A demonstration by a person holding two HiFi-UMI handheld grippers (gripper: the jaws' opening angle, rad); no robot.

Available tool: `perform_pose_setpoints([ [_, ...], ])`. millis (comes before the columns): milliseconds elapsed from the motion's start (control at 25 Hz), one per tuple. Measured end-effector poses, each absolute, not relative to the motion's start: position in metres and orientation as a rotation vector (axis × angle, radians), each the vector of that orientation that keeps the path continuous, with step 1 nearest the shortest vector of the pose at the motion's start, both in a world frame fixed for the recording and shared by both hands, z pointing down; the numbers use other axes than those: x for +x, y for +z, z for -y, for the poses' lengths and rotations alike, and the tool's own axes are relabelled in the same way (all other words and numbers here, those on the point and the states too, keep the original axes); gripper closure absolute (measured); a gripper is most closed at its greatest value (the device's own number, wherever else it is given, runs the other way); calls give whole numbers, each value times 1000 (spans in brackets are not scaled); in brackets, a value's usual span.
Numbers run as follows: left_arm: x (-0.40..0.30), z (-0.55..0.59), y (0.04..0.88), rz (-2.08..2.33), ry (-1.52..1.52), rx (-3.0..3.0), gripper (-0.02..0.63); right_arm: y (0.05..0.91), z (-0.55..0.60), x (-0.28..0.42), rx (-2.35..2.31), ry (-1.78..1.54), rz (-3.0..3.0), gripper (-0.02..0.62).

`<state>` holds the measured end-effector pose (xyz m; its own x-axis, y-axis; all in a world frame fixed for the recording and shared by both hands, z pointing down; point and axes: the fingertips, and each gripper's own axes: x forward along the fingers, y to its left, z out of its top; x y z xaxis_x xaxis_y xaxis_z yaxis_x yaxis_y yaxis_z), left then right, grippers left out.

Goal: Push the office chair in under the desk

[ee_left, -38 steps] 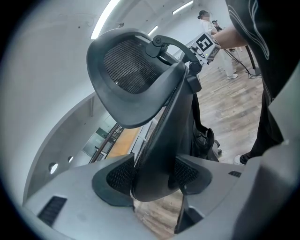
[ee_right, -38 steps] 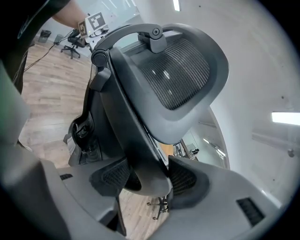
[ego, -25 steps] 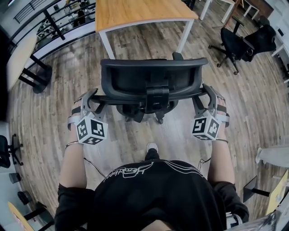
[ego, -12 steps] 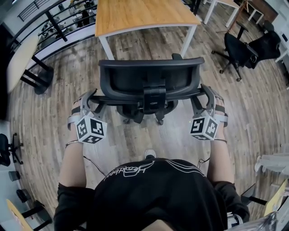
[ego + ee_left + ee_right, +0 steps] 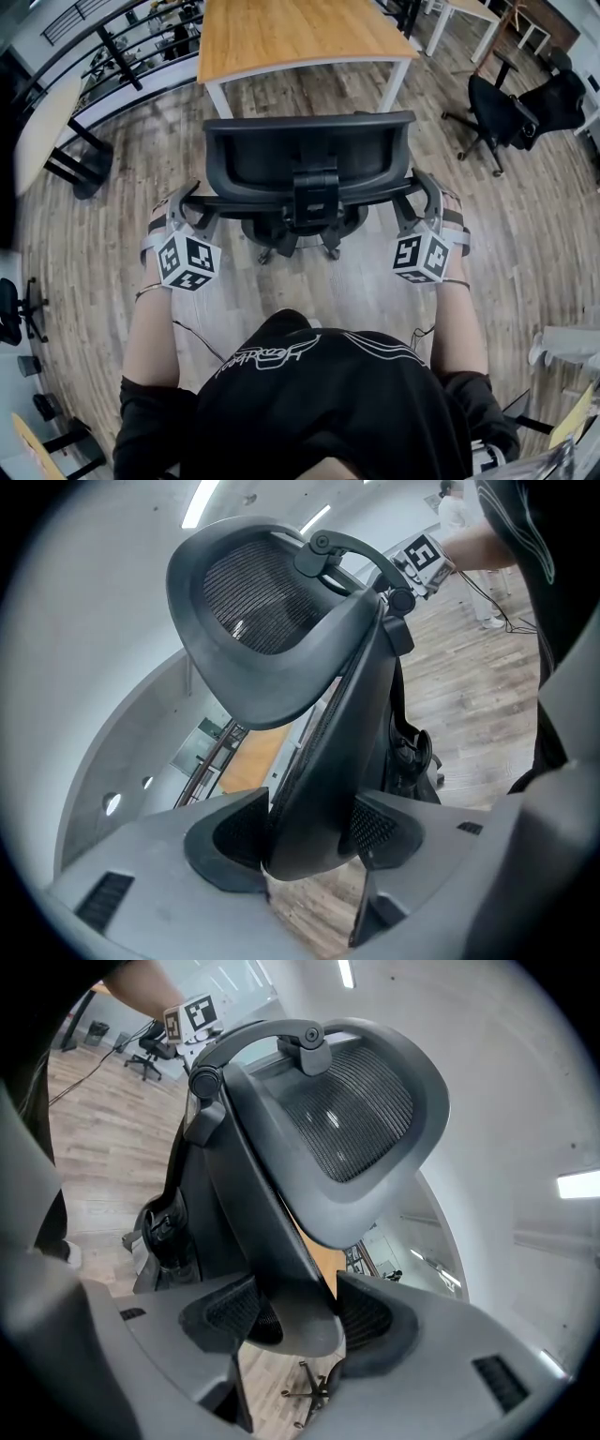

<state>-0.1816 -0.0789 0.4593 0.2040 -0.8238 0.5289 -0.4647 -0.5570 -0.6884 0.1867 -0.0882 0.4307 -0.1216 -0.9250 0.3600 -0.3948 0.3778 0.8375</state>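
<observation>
The left gripper point(image 5: 190, 201) and right gripper point(image 5: 420, 190) each clench an edge of the office chair point(image 5: 309, 159) backrest between their fingers — table point(image 5: 281, 33) beyond.

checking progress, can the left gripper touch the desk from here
Probably not: the left gripper is clamped on the chair's back edge, and the whole chair stands between it and the desk.
</observation>
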Motion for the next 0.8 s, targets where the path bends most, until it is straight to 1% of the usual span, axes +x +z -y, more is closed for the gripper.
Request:
perform_pose_setpoints([
  [800, -201, 165, 461, -1174, -1309, -2113, 364, 429, 171, 167, 1203, -699, 1684, 314],
])
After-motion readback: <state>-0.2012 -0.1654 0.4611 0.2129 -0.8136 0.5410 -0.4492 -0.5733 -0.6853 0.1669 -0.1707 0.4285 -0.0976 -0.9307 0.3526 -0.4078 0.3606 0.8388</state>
